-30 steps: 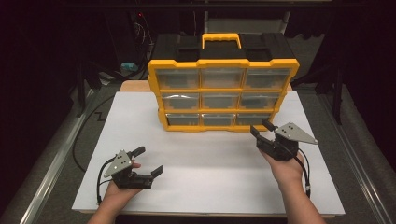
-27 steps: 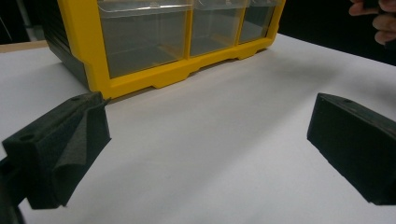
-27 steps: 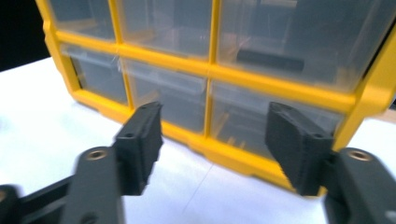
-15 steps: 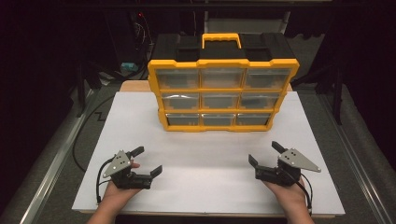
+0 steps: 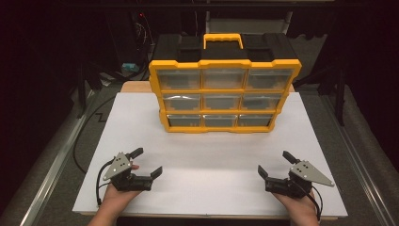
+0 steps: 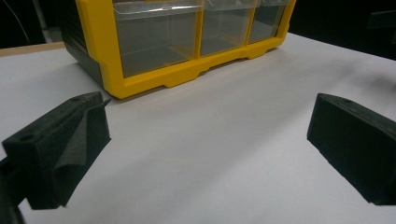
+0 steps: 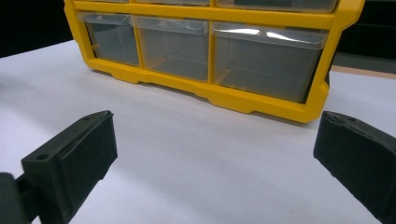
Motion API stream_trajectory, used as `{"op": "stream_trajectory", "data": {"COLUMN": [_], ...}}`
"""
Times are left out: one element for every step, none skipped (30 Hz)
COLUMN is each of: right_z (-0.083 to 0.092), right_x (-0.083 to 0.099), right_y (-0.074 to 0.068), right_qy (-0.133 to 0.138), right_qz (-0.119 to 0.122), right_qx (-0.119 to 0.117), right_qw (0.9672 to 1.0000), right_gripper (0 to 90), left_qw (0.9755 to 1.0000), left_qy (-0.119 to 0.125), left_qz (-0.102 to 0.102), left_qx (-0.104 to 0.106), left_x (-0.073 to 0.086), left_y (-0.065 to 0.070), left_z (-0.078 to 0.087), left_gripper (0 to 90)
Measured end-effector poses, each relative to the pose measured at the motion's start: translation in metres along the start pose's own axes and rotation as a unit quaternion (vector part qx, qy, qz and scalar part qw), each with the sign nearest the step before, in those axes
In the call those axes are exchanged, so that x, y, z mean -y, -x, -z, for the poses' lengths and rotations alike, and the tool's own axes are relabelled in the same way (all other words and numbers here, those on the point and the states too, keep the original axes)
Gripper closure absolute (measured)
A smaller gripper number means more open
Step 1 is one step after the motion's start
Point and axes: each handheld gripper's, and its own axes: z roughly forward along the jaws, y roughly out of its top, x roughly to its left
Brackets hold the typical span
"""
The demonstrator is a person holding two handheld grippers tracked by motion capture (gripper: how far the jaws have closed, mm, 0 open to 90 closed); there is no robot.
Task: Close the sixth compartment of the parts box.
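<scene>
Pulled my right tongs back from the organizer and down to the near edge of the table, jaws just opened wide, nothing between them. High view: left tongs also open, empty. Left gripper view: organizer's bottom drawers ahead, well apart. Right gripper view: same.

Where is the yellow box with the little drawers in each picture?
High view: the drawer box stands at the far middle of the white table, handle on top.
Left gripper view: its bottom row fills the top, left of middle.
Right gripper view: its bottom row runs across the top.
Shared landmark: the box's yellow bottom edge on the white tabletop.
</scene>
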Motion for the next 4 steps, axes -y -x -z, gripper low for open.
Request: {"op": "stream_trajectory", "data": {"right_z": [0.0009, 0.0017, 0.0022, 0.0029], "right_x": [-0.0002, -0.0003, -0.0003, -0.0004], "right_y": [0.0004, 0.0008, 0.0013, 0.0017], "right_qy": [0.0, 0.001, 0.002, 0.003], "right_qz": [0.004, 0.004, 0.005, 0.004], "right_qx": [0.001, 0.001, 0.002, 0.002], "right_qw": [1.0, 1.0, 1.0, 1.0], "right_gripper": [0.0, 0.0, 0.0, 0.0], "left_qw": [1.0, 1.0, 1.0, 1.0], "left_qy": [-0.001, -0.003, -0.004, -0.003], "left_qz": [-0.001, -0.003, -0.004, -0.006], "left_qx": [-0.002, -0.003, -0.004, -0.006], "left_x": [0.0002, 0.0004, 0.0009, 0.0013], "left_y": [-0.0002, -0.0004, -0.0005, -0.0004], "left_z": [-0.0002, -0.0002, -0.0004, -0.0007], "left_gripper": [0.4, 0.4, 0.4, 0.4]}}
